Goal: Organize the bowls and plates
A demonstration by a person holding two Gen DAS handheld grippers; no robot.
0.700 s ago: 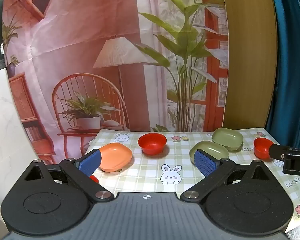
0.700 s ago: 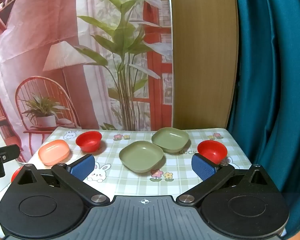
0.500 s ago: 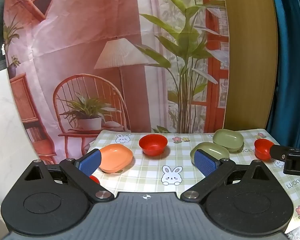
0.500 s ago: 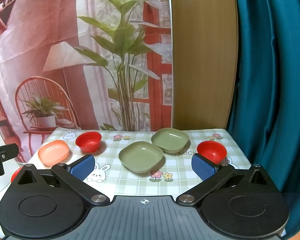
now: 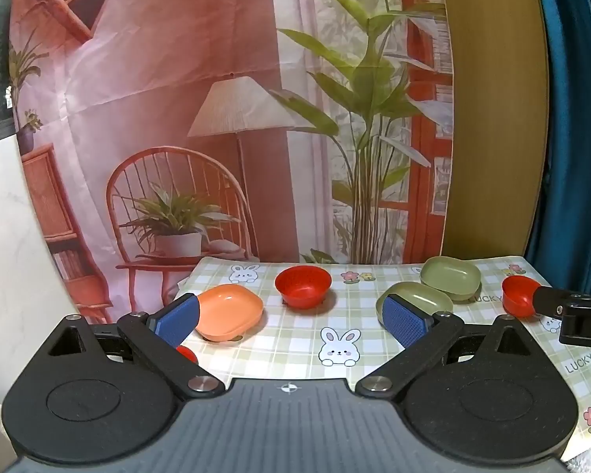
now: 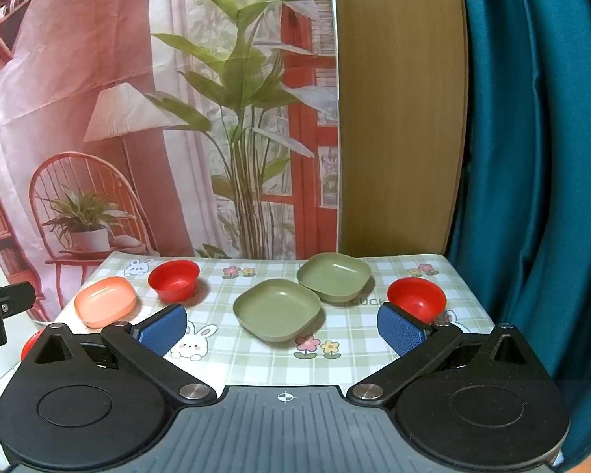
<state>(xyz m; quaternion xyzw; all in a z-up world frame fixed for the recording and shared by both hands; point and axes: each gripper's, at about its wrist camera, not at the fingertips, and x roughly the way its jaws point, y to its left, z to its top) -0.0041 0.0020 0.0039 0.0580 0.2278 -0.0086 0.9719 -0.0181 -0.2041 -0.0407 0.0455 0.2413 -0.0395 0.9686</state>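
Little has moved since the earlier frames: both views sit marginally closer to the dishes, which keep their places. Two green plates [image 6: 276, 309] [image 6: 334, 282], rounded squares without a clear long axis, lie rim-up at centre frame in the right wrist view, edges overlapping or touching. An orange plate [image 6: 105, 301] at centre left has its long axis roughly left–right, hollow upward. Red bowls [image 6: 173, 279] [image 6: 416, 299] stand upright, mouths up, at left and right of centre; a third [image 5: 186, 353] peeks behind the left finger in the left wrist view. Scattered singly on the checked tablecloth [image 6: 350, 349], like pieces probably await stacking. Left gripper [image 5: 291, 317] and right gripper [image 6: 283, 327] hover released, jaws spread wide, grasping nothing
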